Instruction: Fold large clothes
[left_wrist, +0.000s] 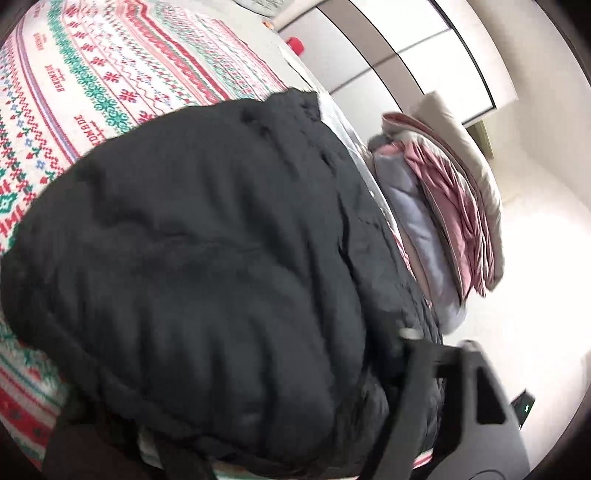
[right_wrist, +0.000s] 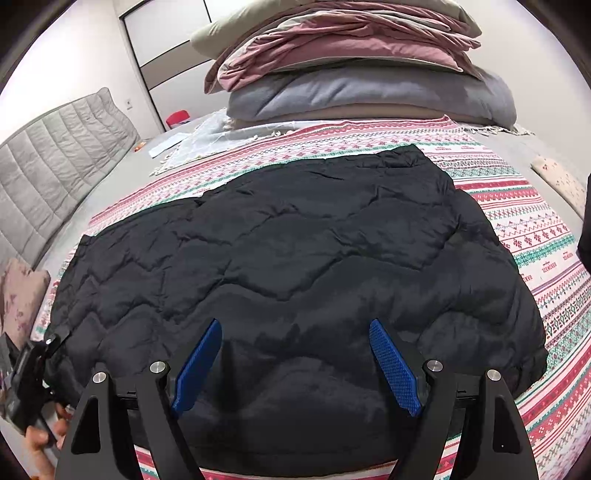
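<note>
A black quilted jacket (right_wrist: 295, 240) lies spread flat on the patterned bed cover (right_wrist: 535, 229). My right gripper (right_wrist: 295, 325) is open above the jacket's near edge, and nothing is between its blue pads (right_wrist: 395, 369). My left gripper (right_wrist: 48, 347), held by a hand (right_wrist: 40, 446), is at the jacket's near left corner. In the left wrist view the jacket (left_wrist: 203, 240) bulges up and fills the space between the left gripper's (left_wrist: 240, 387) fingers. It hides the pads, so a grip does not show.
Folded bedding and pillows (right_wrist: 351, 55) are stacked at the far end of the bed. A grey padded headboard (right_wrist: 55, 155) runs along the left. A white cloth (right_wrist: 207, 140) and a red object (right_wrist: 178, 118) lie at the far left. A wardrobe (right_wrist: 166, 44) stands behind.
</note>
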